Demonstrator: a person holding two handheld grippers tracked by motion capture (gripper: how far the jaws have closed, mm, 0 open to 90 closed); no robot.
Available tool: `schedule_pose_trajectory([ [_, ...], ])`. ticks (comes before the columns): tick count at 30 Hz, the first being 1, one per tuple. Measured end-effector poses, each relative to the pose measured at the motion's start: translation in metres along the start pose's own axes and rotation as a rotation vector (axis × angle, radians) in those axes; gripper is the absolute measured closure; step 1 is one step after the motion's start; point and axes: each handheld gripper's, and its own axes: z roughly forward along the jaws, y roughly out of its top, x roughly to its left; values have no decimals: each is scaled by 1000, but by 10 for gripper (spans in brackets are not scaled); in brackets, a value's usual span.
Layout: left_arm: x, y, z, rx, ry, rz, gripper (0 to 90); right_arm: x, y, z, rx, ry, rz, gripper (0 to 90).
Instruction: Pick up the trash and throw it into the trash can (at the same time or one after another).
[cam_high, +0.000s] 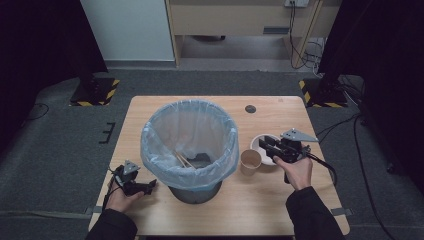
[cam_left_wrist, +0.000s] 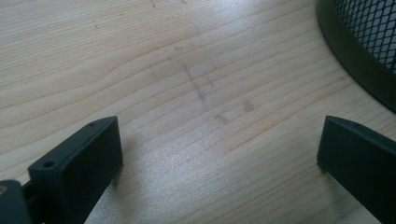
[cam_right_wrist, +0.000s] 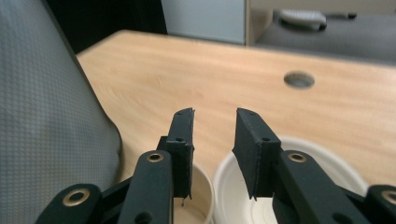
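A mesh waste bin (cam_high: 192, 192) lined with a pale blue bag (cam_high: 190, 135) stands mid-table; wooden chopsticks (cam_high: 184, 160) and something dark lie inside. To its right are a brown paper cup (cam_high: 250, 161) and a white bowl (cam_high: 260, 142). My right gripper (cam_high: 266, 144) hovers over the bowl and cup, jaws apart with nothing between them. In the right gripper view, the right gripper (cam_right_wrist: 215, 114) has the cup (cam_right_wrist: 201, 186) under one jaw, the bowl (cam_right_wrist: 327, 161) under the other. My left gripper (cam_high: 149, 186) rests open at the front left; in its own view the left gripper (cam_left_wrist: 219, 126) spans bare wood.
The bin's dark base (cam_left_wrist: 359, 65) curves close to the left gripper. The bagged bin wall (cam_right_wrist: 46, 121) rises just left of the right gripper. A round cable hole (cam_high: 250, 108) sits in the wooden table (cam_high: 250, 210) behind the bowl. Grey carpet surrounds the table.
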Motion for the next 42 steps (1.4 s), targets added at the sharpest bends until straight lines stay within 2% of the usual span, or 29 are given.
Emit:
schedule_pose_trajectory([
  [9, 0, 0, 0, 0, 0, 0, 0, -9, -26, 18, 115, -10, -1, 682],
  [19, 0, 0, 0, 1, 0, 1, 0, -8, -36, 28, 188, 2, -9, 698],
  [23, 0, 0, 0, 1, 1, 0, 0, -7, -40, 32, 225, -2, -16, 747],
  [26, 0, 0, 0, 1, 0, 1, 0, -6, -41, 33, 240, 1, -10, 795],
  [37, 0, 0, 0, 1, 1, 0, 0, -7, -36, 29, 243, 13, 11, 832],
  [42, 0, 0, 0, 1, 1, 0, 0, -8, -32, 24, 209, 25, 40, 833],
])
